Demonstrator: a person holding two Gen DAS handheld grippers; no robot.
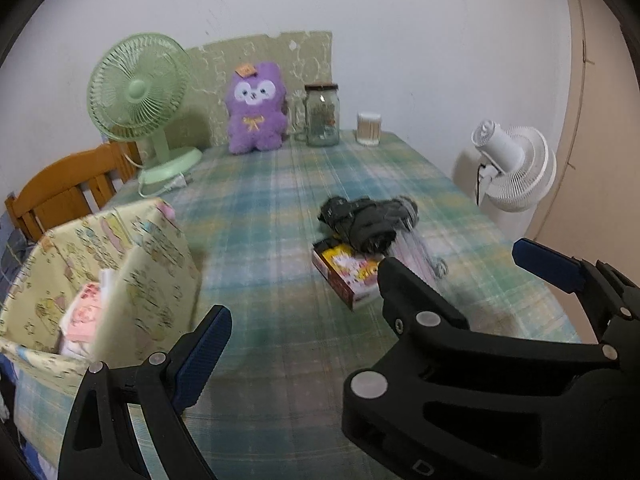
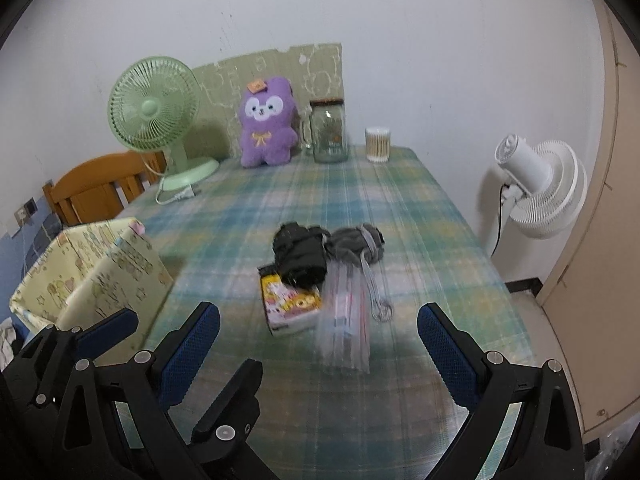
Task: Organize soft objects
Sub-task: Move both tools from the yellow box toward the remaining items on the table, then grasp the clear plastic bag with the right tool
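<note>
I hold both grippers low over the near edge of the plaid-covered table (image 2: 400,208), each with its jaws spread and nothing between them: my left gripper (image 2: 172,334) toward the near left corner, my right gripper (image 2: 320,344) at the middle of the near edge. The soft things lie in one heap at the table's centre: two dark cloth bundles, a black one (image 2: 300,254) and a grey one (image 2: 354,242), touching each other, the black one resting partly on one small printed carton (image 2: 290,306). One clear plastic bag (image 2: 346,320) lies just beside the carton, under the grey bundle's near end. One open fabric bin (image 1: 116,264) with a cartoon print stands at the left edge, folded items showing inside it. Along the far edge I count one green desk fan (image 2: 154,114), one purple plush toy (image 2: 266,124), one glass jar (image 2: 330,134) and one tub of cotton swabs (image 2: 377,144). One white fan (image 2: 538,184) stands off the right edge.
</note>
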